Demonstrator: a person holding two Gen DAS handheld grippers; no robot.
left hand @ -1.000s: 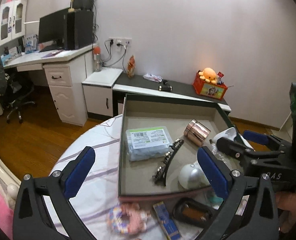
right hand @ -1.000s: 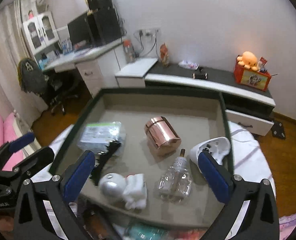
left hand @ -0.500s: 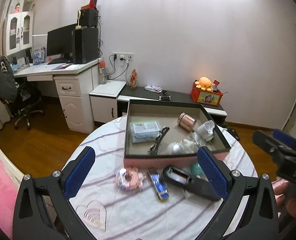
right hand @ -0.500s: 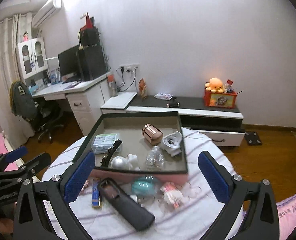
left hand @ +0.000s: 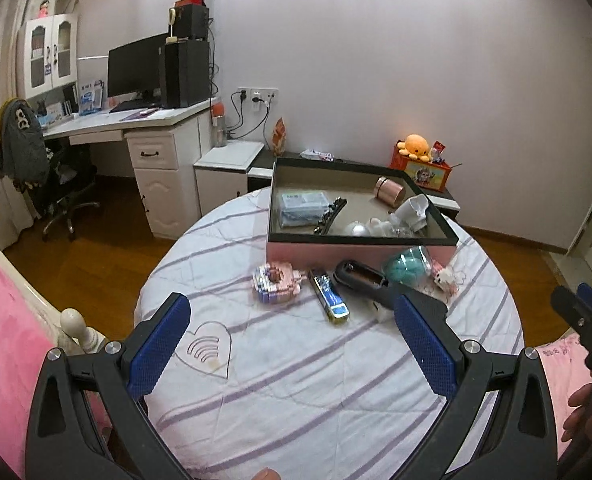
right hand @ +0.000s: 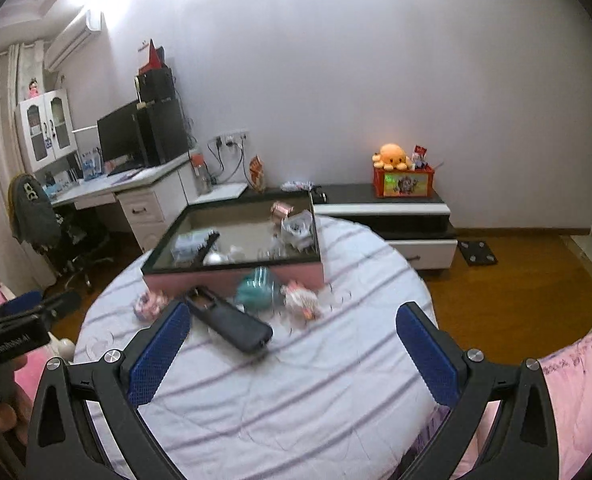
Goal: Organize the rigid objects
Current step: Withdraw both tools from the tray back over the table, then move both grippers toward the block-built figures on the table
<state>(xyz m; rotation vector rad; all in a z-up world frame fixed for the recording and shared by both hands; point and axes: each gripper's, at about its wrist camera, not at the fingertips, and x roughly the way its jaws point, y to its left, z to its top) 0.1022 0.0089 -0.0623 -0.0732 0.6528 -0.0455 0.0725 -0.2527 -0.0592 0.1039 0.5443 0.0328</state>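
Task partly complete: the box (left hand: 360,245) on the tabletop (left hand: 296,380) holds several items, while the black case (left hand: 362,280), blue bar (left hand: 330,296) and pink block toy (left hand: 276,282) lie outside, with left claw (left hand: 292,348) and right claw (right hand: 292,354) wide open, empty.

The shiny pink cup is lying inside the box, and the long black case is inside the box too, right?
Not quite. The shiny pink cup does lie inside the box, but the long black case is not in it. The left wrist view shows it lying on the striped tablecloth in front of the box, beside the blue and gold bar.
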